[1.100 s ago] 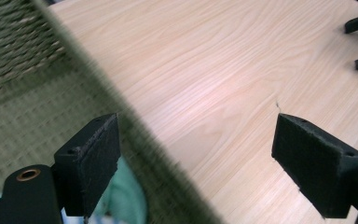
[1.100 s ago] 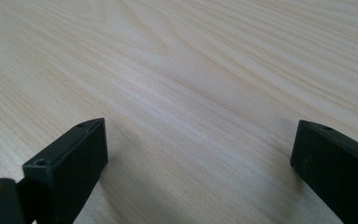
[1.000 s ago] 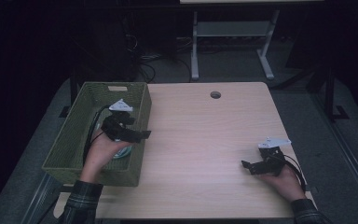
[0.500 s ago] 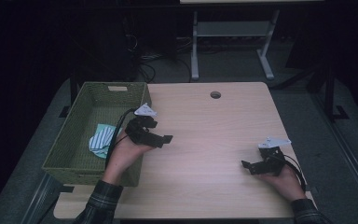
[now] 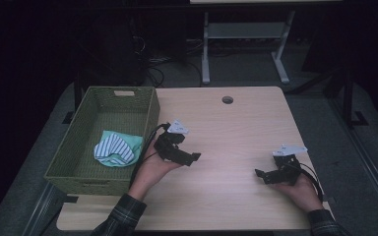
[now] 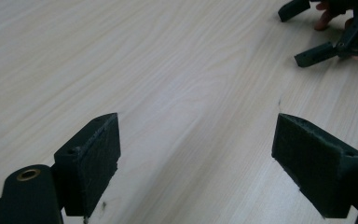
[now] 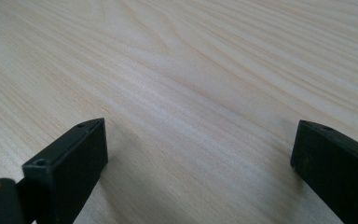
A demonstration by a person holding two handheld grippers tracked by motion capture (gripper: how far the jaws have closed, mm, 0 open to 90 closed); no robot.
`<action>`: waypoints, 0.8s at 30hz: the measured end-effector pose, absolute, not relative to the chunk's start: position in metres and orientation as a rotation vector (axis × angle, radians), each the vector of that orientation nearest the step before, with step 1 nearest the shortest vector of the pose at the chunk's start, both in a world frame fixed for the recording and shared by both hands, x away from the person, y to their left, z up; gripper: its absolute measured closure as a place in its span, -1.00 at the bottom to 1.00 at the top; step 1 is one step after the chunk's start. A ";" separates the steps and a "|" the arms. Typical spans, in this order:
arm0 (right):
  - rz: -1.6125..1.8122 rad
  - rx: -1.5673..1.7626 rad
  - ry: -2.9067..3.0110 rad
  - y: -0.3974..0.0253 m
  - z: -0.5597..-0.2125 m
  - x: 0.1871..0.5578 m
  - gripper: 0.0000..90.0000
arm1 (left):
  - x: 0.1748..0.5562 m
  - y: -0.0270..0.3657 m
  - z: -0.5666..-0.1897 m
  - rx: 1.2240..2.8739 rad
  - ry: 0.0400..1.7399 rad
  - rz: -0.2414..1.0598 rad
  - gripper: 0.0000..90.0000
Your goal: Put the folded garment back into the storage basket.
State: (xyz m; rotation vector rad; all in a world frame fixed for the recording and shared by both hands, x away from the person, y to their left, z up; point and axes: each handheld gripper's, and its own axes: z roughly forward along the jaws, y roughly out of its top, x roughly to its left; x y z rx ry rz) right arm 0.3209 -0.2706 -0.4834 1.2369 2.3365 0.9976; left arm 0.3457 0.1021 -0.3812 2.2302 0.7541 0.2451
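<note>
Left gripper (image 5: pixel 189 158) has left the basket (image 5: pixel 147 118); fingers spread, empty.

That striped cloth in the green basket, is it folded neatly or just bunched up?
Bunched up. The striped cloth lies crumpled in a loose heap on the floor of the green basket, with no flat folded edges showing.

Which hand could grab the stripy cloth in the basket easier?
Probably the left. The left gripper is open beside the green basket holding the striped cloth; the right gripper sits across the table.
</note>
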 end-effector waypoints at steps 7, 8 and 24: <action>0.998 1.236 2.336 -0.271 -0.483 0.321 -0.93 | 0.343 0.089 -0.402 2.248 0.753 0.240 -0.67; 0.997 1.236 2.336 -0.271 -0.483 0.321 -0.93 | 0.343 0.088 -0.406 2.248 0.755 0.242 -0.67; 0.997 1.232 2.337 -0.271 -0.483 0.321 -0.93 | 0.345 0.081 -0.450 2.319 0.794 0.248 -0.67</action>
